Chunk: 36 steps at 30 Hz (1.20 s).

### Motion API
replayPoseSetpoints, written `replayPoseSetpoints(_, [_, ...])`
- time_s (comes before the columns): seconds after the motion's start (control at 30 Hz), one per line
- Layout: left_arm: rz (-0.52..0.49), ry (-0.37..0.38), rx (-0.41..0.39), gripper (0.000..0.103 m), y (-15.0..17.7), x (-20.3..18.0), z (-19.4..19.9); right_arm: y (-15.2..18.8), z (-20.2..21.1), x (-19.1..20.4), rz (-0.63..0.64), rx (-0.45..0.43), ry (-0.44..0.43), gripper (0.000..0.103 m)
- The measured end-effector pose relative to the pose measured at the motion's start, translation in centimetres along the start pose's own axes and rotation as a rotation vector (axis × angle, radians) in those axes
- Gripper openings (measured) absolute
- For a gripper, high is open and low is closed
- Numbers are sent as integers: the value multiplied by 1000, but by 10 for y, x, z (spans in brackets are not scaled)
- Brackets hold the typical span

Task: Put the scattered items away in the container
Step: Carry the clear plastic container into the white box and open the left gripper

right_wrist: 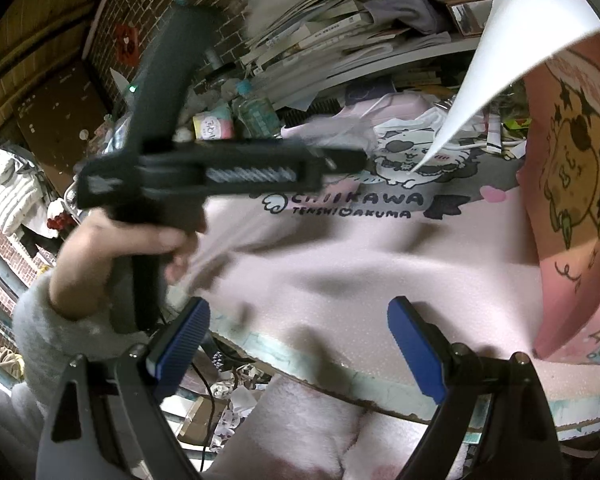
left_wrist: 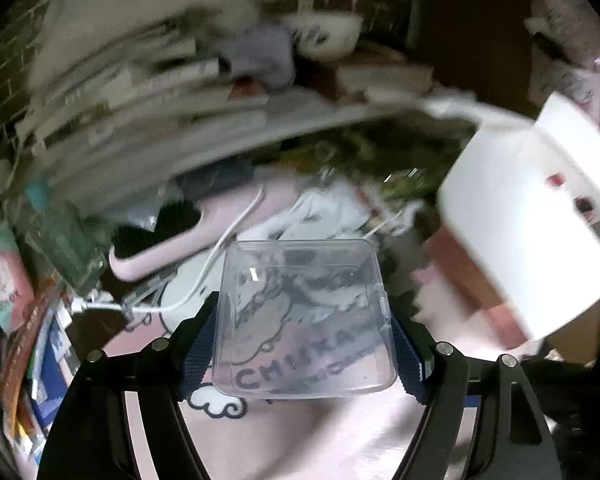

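Clear plastic case (left_wrist: 306,318) sits clamped between the left gripper (left_wrist: 304,344) pads, above the pink printed mat (left_wrist: 300,440). Shelves behind are blurred. White container (left_wrist: 528,232) at right is partly cut off. Right gripper (right_wrist: 298,344) gapes empty over the mat's open near edge.

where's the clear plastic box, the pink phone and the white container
clear plastic box (left_wrist: 306,316), left wrist view, middle of its transparent lid
pink phone (left_wrist: 188,236), left wrist view, its pink edge, behind the box
white container (left_wrist: 524,236), left wrist view, its plain white side wall
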<state>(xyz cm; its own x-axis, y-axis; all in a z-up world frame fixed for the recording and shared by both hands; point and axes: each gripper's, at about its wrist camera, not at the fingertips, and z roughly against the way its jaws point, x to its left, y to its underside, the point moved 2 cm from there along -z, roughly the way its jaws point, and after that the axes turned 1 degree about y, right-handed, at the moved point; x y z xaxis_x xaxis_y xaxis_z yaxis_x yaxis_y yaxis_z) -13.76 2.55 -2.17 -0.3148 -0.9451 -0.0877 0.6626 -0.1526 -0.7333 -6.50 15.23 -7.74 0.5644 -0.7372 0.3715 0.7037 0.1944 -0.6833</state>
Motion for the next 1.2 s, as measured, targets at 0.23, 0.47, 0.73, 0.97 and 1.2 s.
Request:
replayPoseSetpoints(0.23, [-56, 141, -52, 73, -23, -37, 24, 1, -2, -1, -6, -12, 15, 89])
replayPoseSetpoints(0.47, [-121, 262, -82, 73, -49, -84, 28, 3, 7, -12, -34, -37, 35, 89])
replayPoseSetpoints(0.73, [-205, 378, -27, 73, -73, -137, 11, 11, 19, -21, -50, -93, 87, 89])
replayPoseSetpoints(0.97, [-242, 431, 79, 73, -85, -167, -15, 15, 29, -28, -67, -108, 71, 89])
replayPoseSetpoints(1.2, [-295, 367, 166, 73, -89, -185, -45, 17, 32, -32, -86, -116, 50, 89])
